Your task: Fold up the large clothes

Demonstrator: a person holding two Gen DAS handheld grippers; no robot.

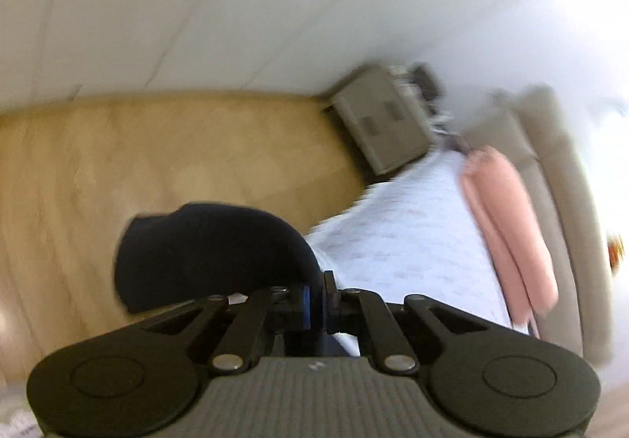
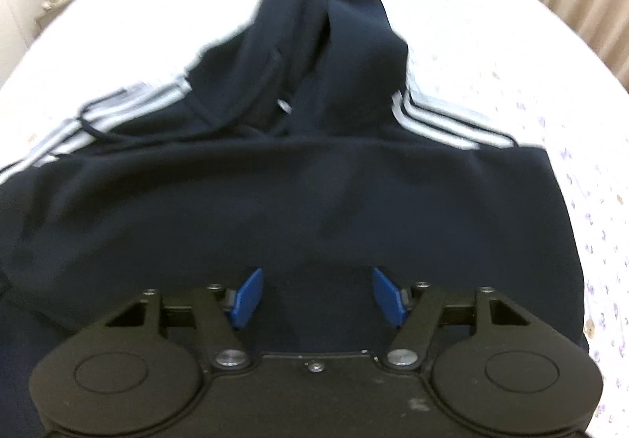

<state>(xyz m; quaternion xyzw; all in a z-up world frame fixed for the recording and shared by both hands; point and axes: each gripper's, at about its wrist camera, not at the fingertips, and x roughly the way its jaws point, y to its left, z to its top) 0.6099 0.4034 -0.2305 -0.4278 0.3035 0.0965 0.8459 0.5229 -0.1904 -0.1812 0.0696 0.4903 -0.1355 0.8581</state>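
Hoodie spread flat on the bed, both tools on it.
Left tool (image 1: 317, 300) pinched tight on a fold of hoodie (image 2: 275, 182); right tool (image 2: 316, 296) gapes wide just above its hem, gripping nothing.

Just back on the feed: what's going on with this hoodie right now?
A person is folding a dark hoodie on the bed with two handheld grippers. The left gripper is shut, apparently pinching a dark fold of it. The right gripper hovers open over the hoodie's body, gripping nothing.
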